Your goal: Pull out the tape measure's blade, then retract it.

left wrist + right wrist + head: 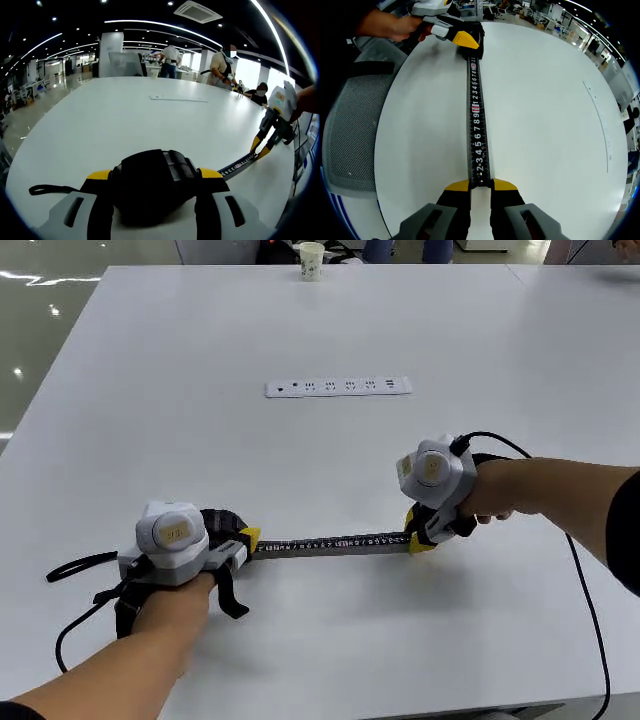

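Observation:
A black tape measure case sits between the yellow-tipped jaws of my left gripper, which is shut on it near the table's front left. Its dark blade with white numbers lies stretched flat across the white table toward the right. My right gripper is shut on the blade's end, seen at the right of the table. In the right gripper view the blade runs straight up to the case held by the left gripper. The case's black wrist strap trails left.
A white power strip lies mid-table beyond the blade. A paper cup stands at the far edge. A black cable runs from the right gripper along the arm. A grey mesh chair stands beside the table. People stand in the background.

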